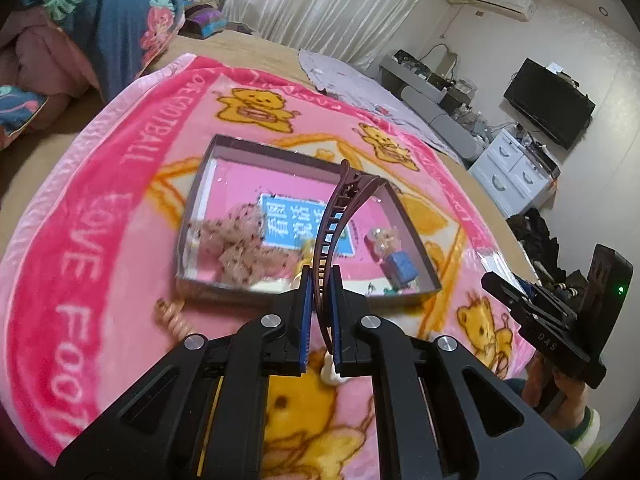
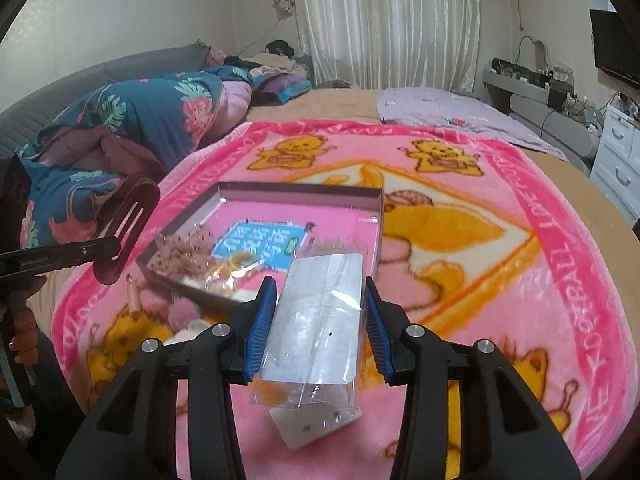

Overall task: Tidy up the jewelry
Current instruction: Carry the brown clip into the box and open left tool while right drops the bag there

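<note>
Covering most of the bed, the pink fleece blanket printed with yellow bears (image 2: 460, 288) carries everything the sorting involves, and the job looks roughly half done. In its middle lies the shallow square cardboard box lid with a pink printed floor (image 1: 264, 151), serving as the collecting tray; already inside are a crumpled beige speckled fabric scrunchie (image 1: 240, 240), a yellowish ring-shaped piece (image 2: 234, 266) and a small cluster of pale beads on a blue card (image 1: 394, 258), so several pieces seem to have been put away. Two more are lifted off the blanket and not yet placed. The right tool (image 2: 320, 320) has its blue pads closed against the sides of a clear plastic packet with a white backing card (image 2: 316, 320), held in front of the tray's near edge. The left tool (image 1: 319, 312) is pressed tight on the lower end of a long dark brown curved plastic hair clip (image 1: 340, 216), which rises over the tray's near side. Still loose on the blanket, just outside the tray's near wall, are a peach spiral coil hair tie (image 1: 173, 316), a fluffy pink pompom (image 2: 184, 314) and a small white piece (image 1: 331, 374) beneath the left tool. My reading is that the clip and packet go in next, then those leftovers.
</note>
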A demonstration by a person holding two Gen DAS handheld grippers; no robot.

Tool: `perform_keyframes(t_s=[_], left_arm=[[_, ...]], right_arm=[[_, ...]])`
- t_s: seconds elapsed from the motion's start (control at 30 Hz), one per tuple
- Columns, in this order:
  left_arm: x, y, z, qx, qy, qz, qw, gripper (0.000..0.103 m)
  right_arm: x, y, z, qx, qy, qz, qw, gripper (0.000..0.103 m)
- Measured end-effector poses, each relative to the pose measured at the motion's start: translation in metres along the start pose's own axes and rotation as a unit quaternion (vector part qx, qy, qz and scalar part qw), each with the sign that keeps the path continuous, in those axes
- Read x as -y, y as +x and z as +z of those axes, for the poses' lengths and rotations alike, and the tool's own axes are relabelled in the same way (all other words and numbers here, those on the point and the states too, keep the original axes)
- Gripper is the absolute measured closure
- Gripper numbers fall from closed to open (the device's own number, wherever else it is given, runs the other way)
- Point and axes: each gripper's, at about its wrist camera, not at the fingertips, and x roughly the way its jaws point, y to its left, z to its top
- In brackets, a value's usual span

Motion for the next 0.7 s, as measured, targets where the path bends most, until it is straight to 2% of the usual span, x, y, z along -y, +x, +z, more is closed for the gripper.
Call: perform_keyframes(t_s=[0.7], left_arm=[[0.01, 0.057, 0.034, -0.014, 0.015, -0.011, 0.9997, 0.101]], right_arm=[[-0.001, 0.028, 0.028, 0.009, 0.007, -0.01, 1.0, 0.061]])
